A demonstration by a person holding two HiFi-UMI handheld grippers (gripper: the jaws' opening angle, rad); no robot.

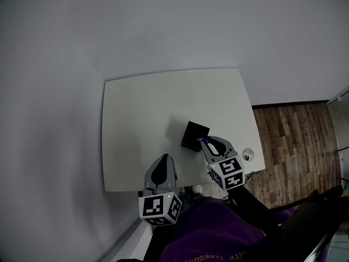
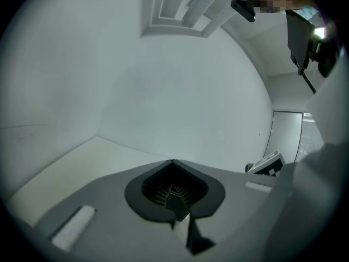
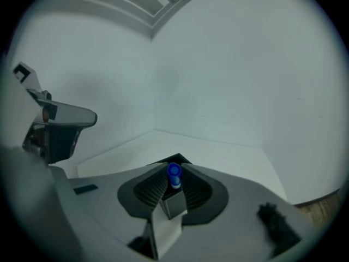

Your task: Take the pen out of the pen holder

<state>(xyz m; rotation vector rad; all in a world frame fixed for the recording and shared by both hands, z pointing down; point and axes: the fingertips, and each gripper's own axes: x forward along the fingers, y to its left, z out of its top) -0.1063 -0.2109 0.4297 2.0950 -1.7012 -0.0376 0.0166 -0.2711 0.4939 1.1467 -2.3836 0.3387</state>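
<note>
Where the person's lap ends, the left gripper is held over the near edge of the tabletop. Its jaws are pressed together, and nothing is held between them. A little further on, the blue pen is pinched by the right gripper. Only the round blue end is seen, poking up between the jaws. Just behind it, the black pen holder is set on the tabletop, right beside the tip of the right gripper.

The step in hand is judged to be the lift. It is done well if the pen is pulled straight up along its own length, so that the holder is not tipped or dragged. The pinch should be made tight, because a smooth round pen can be let slip. The holder looks light, so the empty left gripper could be used to hold it down if it gets lifted too.

Most of the pen is hidden by the jaws. It cannot be told whether its lower end is inside the holder or out of it. The inside of the holder is too dark to be seen.
</note>
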